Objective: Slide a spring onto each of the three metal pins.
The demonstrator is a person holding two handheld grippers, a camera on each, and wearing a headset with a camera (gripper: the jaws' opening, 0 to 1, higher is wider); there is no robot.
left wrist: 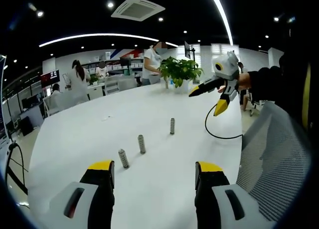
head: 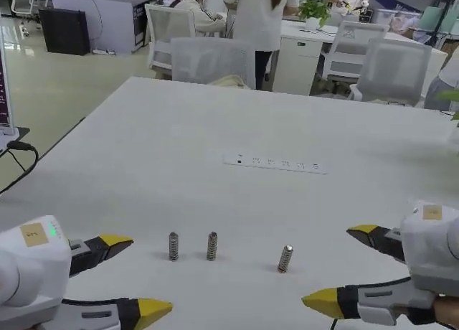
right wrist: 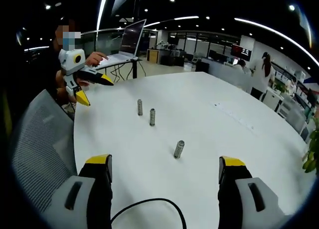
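Three small metal springs stand on the white table (head: 215, 129), each seemingly wound around a thin pin: left spring (head: 173, 246), middle spring (head: 212, 246), and right spring (head: 285, 258), which leans. In the left gripper view they are the near spring (left wrist: 123, 158), middle spring (left wrist: 141, 144) and far spring (left wrist: 172, 126). My left gripper (head: 140, 276) is open and holds nothing, a short way left of the row. My right gripper (head: 337, 267) is open too, just right of the leaning spring (right wrist: 179, 149). Both own jaws stand wide apart.
A white power strip (head: 276, 163) lies farther back on the table. A black cable (right wrist: 149, 204) trails near my right gripper (right wrist: 165, 162). A laptop (right wrist: 127, 42) sits at the table's left edge and a potted plant (left wrist: 179, 72) at the right. Mesh chairs (head: 211, 61) and people stand beyond.
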